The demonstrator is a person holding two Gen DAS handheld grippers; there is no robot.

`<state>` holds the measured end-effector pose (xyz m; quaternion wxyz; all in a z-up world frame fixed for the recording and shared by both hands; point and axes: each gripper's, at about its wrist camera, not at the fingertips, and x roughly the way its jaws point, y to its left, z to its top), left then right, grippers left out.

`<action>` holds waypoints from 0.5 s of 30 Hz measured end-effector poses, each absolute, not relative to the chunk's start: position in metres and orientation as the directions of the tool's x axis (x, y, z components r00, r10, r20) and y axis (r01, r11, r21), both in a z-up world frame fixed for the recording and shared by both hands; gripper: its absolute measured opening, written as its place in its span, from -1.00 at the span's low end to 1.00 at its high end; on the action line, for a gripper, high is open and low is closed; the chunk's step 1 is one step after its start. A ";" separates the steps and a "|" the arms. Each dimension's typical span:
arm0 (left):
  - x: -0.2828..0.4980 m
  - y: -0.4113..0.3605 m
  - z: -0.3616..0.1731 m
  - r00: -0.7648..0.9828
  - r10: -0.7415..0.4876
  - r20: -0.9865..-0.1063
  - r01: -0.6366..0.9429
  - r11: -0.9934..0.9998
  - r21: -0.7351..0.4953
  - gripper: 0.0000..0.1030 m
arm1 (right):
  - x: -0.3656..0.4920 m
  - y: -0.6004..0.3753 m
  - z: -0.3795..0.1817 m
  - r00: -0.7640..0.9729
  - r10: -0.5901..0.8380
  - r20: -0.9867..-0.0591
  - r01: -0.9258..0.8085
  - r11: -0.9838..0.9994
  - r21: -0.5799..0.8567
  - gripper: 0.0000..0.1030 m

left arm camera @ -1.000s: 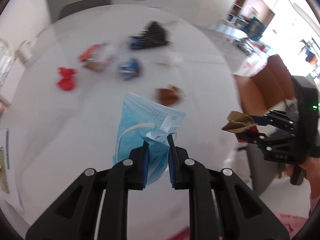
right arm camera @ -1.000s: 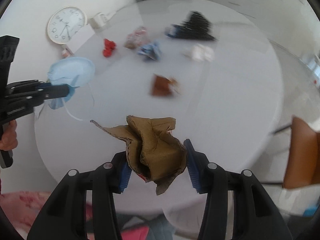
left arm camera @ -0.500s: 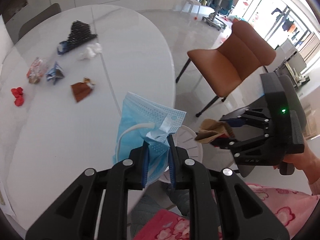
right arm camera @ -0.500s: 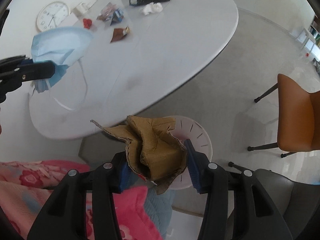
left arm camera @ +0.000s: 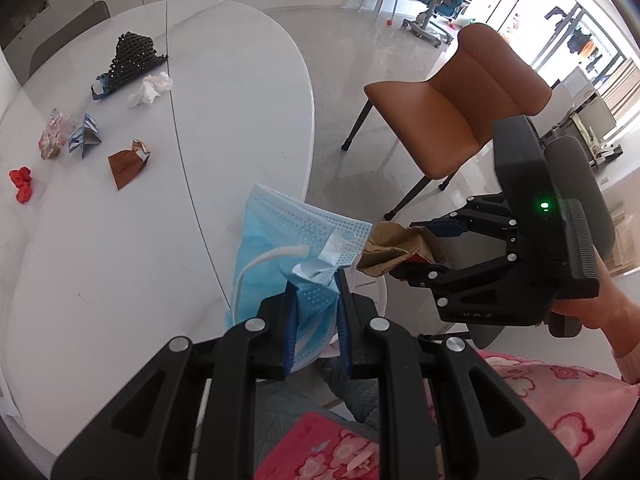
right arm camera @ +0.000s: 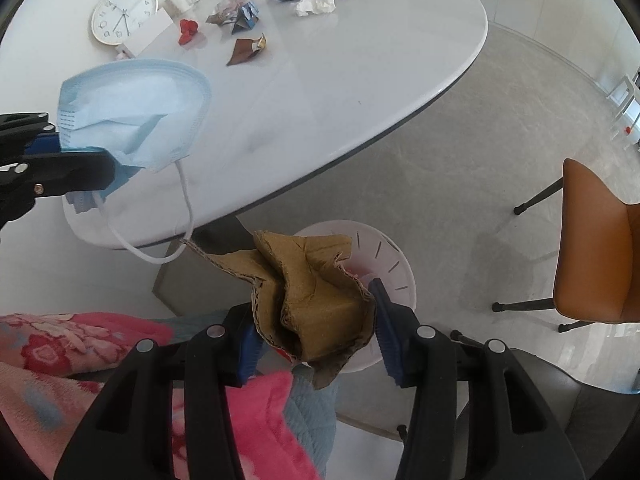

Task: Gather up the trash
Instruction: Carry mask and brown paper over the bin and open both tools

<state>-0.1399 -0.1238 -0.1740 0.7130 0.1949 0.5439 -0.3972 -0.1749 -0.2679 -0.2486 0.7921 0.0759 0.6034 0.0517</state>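
Blue mask (left arm camera: 280, 248) clamped in left gripper (left arm camera: 316, 320), crumpled cardboard (right arm camera: 312, 300) in right gripper (right arm camera: 316, 340) — above bin (right arm camera: 384, 256)

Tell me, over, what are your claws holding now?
Left gripper shut on blue mask. Right gripper shut on crumpled cardboard. White bin below. Nothing blocking.

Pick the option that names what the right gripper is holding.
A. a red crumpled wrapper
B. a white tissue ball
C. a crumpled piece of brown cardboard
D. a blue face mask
C: in the right wrist view the jaws of the right gripper are closed on the crumpled brown cardboard, while the blue face mask hangs from the left gripper, and the tissue and red wrapper still lie on the table.
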 end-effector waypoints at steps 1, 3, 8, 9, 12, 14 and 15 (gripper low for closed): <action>-0.140 -0.124 -0.175 0.090 -0.353 -0.931 0.779 0.608 -0.155 -0.67 | -0.174 -0.268 -0.253 0.262 0.173 -0.949 0.012 0.983 0.183 -0.03; -0.142 -0.126 -0.178 0.083 -0.346 -0.934 0.781 0.605 -0.155 -0.67 | -0.173 -0.268 -0.263 0.249 0.175 -0.953 0.015 0.983 0.184 -0.03; -0.147 -0.130 -0.185 0.067 -0.335 -0.940 0.789 0.595 -0.156 -0.67 | -0.173 -0.268 -0.270 0.241 0.149 -0.959 0.025 0.987 0.160 0.57; -0.148 -0.131 -0.186 0.064 -0.335 -0.940 0.790 0.593 -0.157 -0.67 | -0.174 -0.270 -0.268 0.249 0.149 -0.957 0.034 0.986 0.163 0.60; -0.151 -0.132 -0.190 0.055 -0.332 -0.942 0.790 0.592 -0.162 -0.67 | -0.178 -0.284 -0.258 0.274 0.120 -0.954 0.075 0.987 0.145 0.70; -0.154 -0.133 -0.193 0.049 -0.326 -0.944 0.793 0.588 -0.162 -0.67 | -0.182 -0.296 -0.252 0.288 0.100 -0.952 0.112 0.984 0.137 0.77; -0.155 -0.134 -0.194 0.048 -0.321 -0.946 0.795 0.585 -0.158 -0.67 | -0.183 -0.300 -0.250 0.292 0.092 -0.952 0.126 0.983 0.134 0.77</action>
